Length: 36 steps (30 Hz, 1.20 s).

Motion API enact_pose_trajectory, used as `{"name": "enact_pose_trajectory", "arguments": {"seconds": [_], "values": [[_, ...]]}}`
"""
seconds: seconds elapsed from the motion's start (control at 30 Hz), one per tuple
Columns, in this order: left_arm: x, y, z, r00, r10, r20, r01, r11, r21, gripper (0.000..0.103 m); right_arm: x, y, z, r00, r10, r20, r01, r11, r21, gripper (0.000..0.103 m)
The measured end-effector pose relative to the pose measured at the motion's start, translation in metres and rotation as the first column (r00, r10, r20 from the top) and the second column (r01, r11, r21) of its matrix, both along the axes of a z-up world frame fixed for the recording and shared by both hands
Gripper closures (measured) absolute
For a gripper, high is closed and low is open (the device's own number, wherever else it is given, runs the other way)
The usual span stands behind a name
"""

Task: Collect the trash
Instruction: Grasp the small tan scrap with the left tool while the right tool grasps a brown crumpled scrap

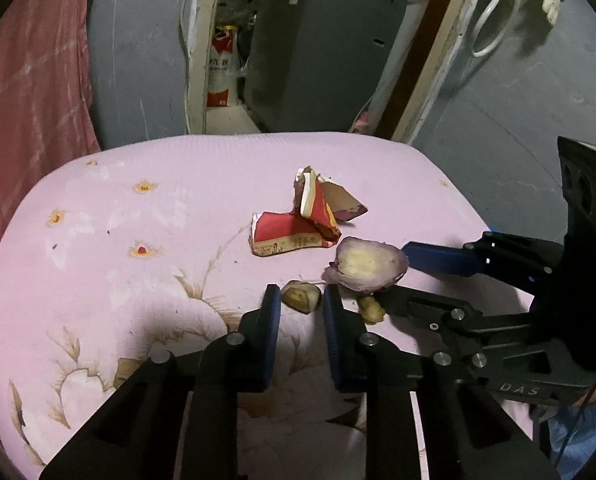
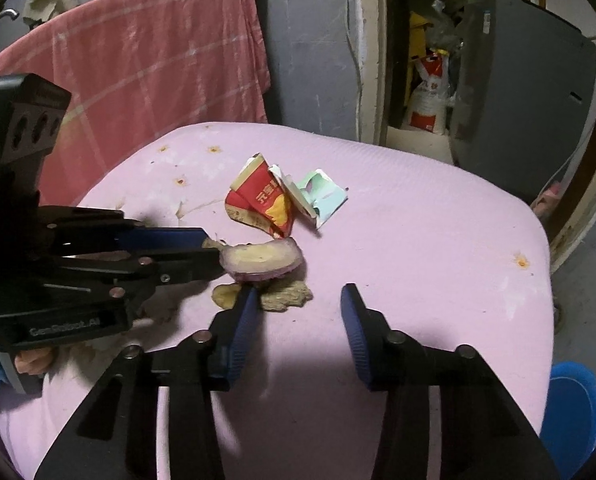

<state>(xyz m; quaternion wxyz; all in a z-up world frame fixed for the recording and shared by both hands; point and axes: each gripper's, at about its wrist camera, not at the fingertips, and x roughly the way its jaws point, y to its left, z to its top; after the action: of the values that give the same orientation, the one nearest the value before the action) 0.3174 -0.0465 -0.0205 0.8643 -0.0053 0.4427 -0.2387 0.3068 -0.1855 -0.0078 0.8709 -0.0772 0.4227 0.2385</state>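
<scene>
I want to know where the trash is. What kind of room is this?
Probably a cluttered room in someone's home. A pink flowered cloth covers the table, a pink towel hangs behind it, and a doorway shows a storeroom with a sack.

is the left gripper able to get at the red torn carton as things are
Probably yes: the red torn carton lies uncovered on the pink cloth just ahead of the left gripper; only a small brown scrap sits between its fingertips.
</scene>
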Motion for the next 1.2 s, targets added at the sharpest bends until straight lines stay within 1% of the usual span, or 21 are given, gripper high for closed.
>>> {"name": "enact_pose_trajectory", "arguments": {"seconds": [0.03, 0.1, 0.23, 0.33, 0.47, 0.53, 0.6, 0.67, 0.73, 0.77, 0.8, 0.83, 0.87, 0.97, 1.03, 1.07, 1.13, 1.2], "values": [[0.0, 0.0, 0.0, 1.0, 0.002, -0.007, -0.002, 1.0, -0.007, 0.087, 0.0, 0.0, 0.0, 1.0, 0.004, -0.001, -0.004, 1.0, 0.0, 0.069], [0.003, 0.003, -0.001, 1.0, 0.005, -0.015, -0.005, 1.0, -0.02, 0.087, -0.003, 0.001, 0.0, 1.0, 0.015, -0.003, -0.015, 1.0, 0.004, 0.077], [0.004, 0.004, -0.002, 1.0, 0.011, -0.01, -0.011, 1.0, -0.021, 0.087, -0.004, 0.002, -0.001, 1.0, 0.014, -0.003, -0.014, 1.0, 0.011, 0.078], [0.0, 0.009, 0.0, 0.999, 0.044, 0.007, -0.044, 0.999, -0.021, 0.088, -0.006, 0.001, 0.0, 1.0, 0.01, 0.004, -0.01, 1.0, 0.022, 0.078], [-0.015, 0.014, 0.009, 0.995, 0.08, 0.064, -0.077, 0.996, -0.047, 0.088, -0.014, -0.003, 0.003, 1.0, -0.01, 0.025, 0.009, 1.0, 0.023, 0.079], [-0.025, 0.016, 0.013, 0.991, 0.1, 0.089, -0.094, 0.993, -0.072, 0.088, -0.023, -0.006, 0.005, 0.998, -0.022, 0.052, 0.02, 1.0, 0.021, 0.079], [-0.036, 0.014, 0.016, 0.988, 0.108, 0.11, -0.099, 0.992, -0.08, 0.088, -0.033, -0.01, 0.006, 0.996, -0.037, 0.083, 0.035, 0.999, 0.021, 0.079], [-0.048, 0.01, 0.022, 0.983, 0.108, 0.146, -0.094, 0.991, -0.098, 0.088, -0.044, -0.015, 0.008, 0.992, -0.048, 0.117, 0.044, 0.998, 0.038, 0.079], [-0.065, 0.004, 0.029, 0.975, 0.107, 0.196, -0.084, 0.989, -0.123, 0.088, -0.056, -0.019, 0.014, 0.983, -0.06, 0.173, 0.05, 0.997, 0.062, 0.079], [-0.071, 0.001, 0.032, 0.97, 0.107, 0.218, -0.081, 0.989, -0.127, 0.088, -0.056, -0.019, 0.014, 0.983, -0.06, 0.173, 0.05, 0.997, 0.062, 0.079], [-0.079, -0.003, 0.036, 0.963, 0.108, 0.247, -0.077, 0.989, -0.13, 0.088, -0.068, -0.024, 0.023, 0.968, -0.077, 0.238, 0.061, 0.995, 0.077, 0.08], [-0.086, -0.006, 0.04, 0.956, 0.109, 0.272, -0.075, 0.988, -0.131, 0.088, -0.076, -0.027, 0.029, 0.957, -0.091, 0.276, 0.07, 0.994, 0.085, 0.081], [-0.095, -0.011, 0.045, 0.946, 0.113, 0.302, -0.076, 0.988, -0.132, 0.088, -0.083, -0.031, 0.035, 0.945, -0.104, 0.309, 0.079, 0.993, 0.093, 0.09], [-0.114, -0.023, 0.056, 0.921, 0.12, 0.37, -0.072, 0.987, -0.141, 0.088, -0.098, -0.045, 0.049, 0.914, -0.145, 0.38, 0.099, 0.985, 0.139, 0.091], [-0.122, -0.031, 0.062, 0.907, 0.121, 0.404, -0.071, 0.988, -0.137, 0.088, -0.105, -0.054, 0.054, 0.903, -0.159, 0.4, 0.109, 0.983, 0.144, 0.091], [-0.124, -0.034, 0.063, 0.903, 0.125, 0.41, -0.074, 0.987, -0.139, 0.088, -0.107, -0.056, 0.055, 0.902, -0.161, 0.401, 0.112, 0.983, 0.144, 0.091], [-0.122, -0.038, 0.063, 0.908, 0.135, 0.397, -0.08, 0.985, -0.152, 0.088, -0.11, -0.062, 0.055, 0.903, -0.173, 0.394, 0.119, 0.98, 0.159, 0.091], [-0.118, -0.038, 0.06, 0.915, 0.156, 0.371, -0.105, 0.983, -0.153, 0.088, -0.107, -0.066, 0.054, 0.913, -0.178, 0.367, 0.114, 0.976, 0.188, 0.091]]}}
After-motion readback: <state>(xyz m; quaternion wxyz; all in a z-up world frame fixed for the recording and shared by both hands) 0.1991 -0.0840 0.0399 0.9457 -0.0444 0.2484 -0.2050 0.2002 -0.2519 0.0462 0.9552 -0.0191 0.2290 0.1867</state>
